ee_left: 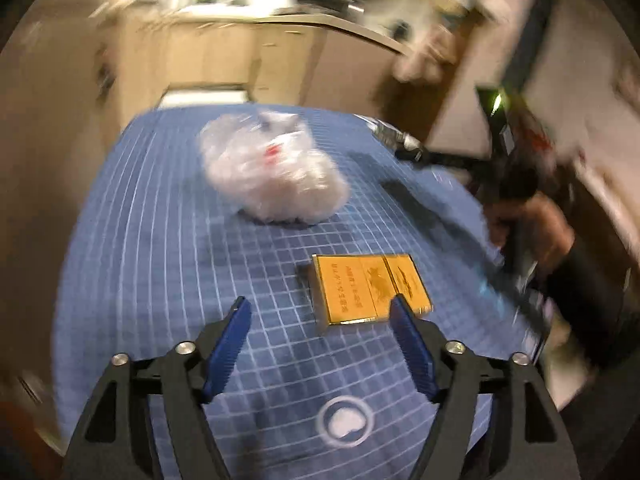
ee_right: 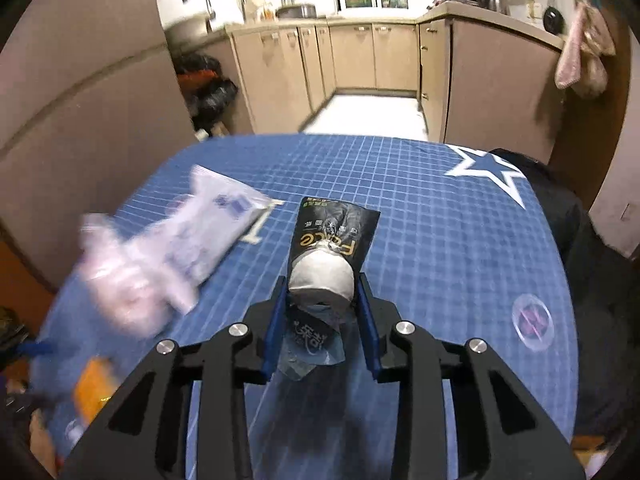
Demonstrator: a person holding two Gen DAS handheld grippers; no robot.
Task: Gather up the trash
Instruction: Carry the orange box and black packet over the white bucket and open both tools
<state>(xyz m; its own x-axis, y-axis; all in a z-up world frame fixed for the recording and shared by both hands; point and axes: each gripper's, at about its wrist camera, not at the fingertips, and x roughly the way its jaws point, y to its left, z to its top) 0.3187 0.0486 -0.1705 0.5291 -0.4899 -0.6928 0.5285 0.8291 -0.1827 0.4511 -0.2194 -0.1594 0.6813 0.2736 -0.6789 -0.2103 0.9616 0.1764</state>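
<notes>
While the right tool grips it, the black wrapper juts forward.

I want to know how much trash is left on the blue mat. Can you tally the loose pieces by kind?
Clear plastic bags: 1, crumpled clear bag
Flat yellow packs: 1, yellow pack
Black foil pouches: 1, black pouch, between the right gripper fingers
Total: 3
The left gripper holds nothing.
</notes>
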